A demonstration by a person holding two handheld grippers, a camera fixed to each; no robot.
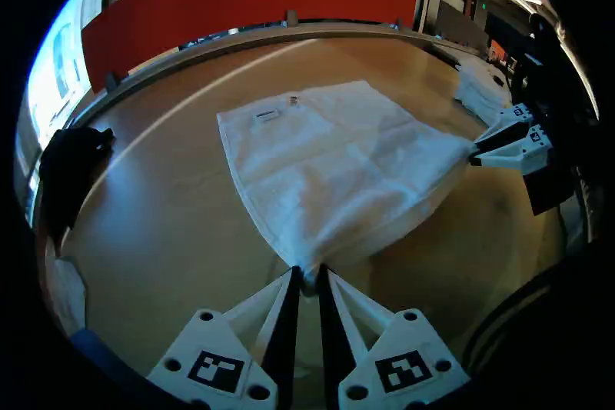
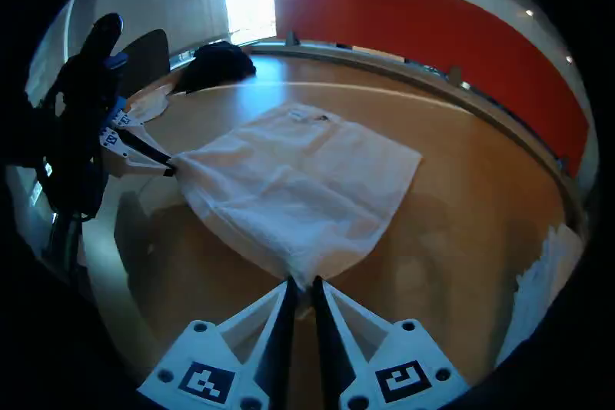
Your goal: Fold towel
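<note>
Tight pinch: left hand-held gripper (image 1: 309, 275) and right hand-held gripper (image 2: 301, 285) each clamp a corner of the soft, creased white towel (image 1: 338, 164) on the glossy wooden counter (image 1: 169, 202).

The towel (image 1: 330, 164) is white, terry-looking cloth, opened out as one roughly square sheet in the middle of the wooden table (image 1: 169, 202), with faint creases and rumples across it. Its far part lies flat on the wood, with a small label (image 1: 267, 115) close to the far edge. The near edge is lifted off the table and sags a little between its two corners, one pinched in the left gripper (image 1: 309, 275), the other in the right gripper (image 2: 302, 283).
</note>
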